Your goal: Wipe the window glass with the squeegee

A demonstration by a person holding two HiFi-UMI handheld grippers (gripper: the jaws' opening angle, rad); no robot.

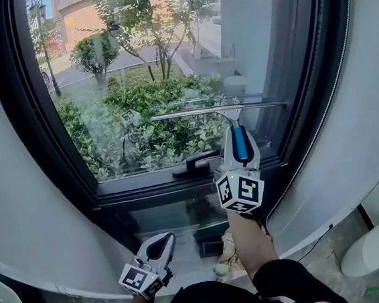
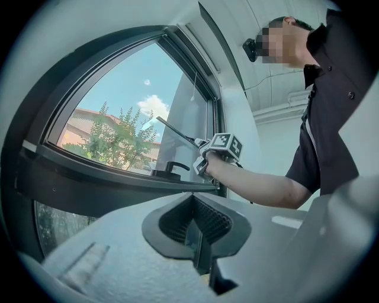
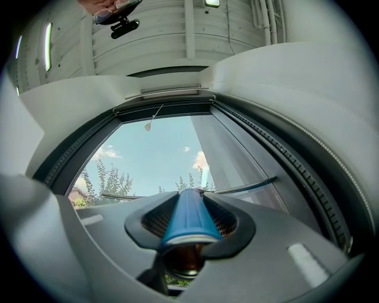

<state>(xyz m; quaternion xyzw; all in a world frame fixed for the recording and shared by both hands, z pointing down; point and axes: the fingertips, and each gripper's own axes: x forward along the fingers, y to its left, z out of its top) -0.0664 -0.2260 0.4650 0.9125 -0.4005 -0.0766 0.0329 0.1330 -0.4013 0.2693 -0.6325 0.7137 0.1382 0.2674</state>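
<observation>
Count by kind, window area:
1 window (image 1: 134,72), 1 window handle (image 1: 197,163), 1 squeegee (image 1: 219,111). Grippers: 2, i.e. left gripper (image 1: 162,239) and right gripper (image 1: 240,139). Marker cubes (image 1: 241,190): 2, one per gripper. 1 person (image 2: 337,89).

That round blue handle (image 1: 240,143) looks like smooth, semi-glossy plastic, and the thin blade rail (image 1: 192,113) is bare shiny metal. Clear window glass (image 1: 134,72) looks streaky, dark window frame (image 1: 173,186) smooth and matt.

Ground-floor room: dark-framed window (image 1: 135,86), white walls (image 1: 19,199), shrubs (image 1: 166,119) and street (image 1: 77,73) outside
</observation>
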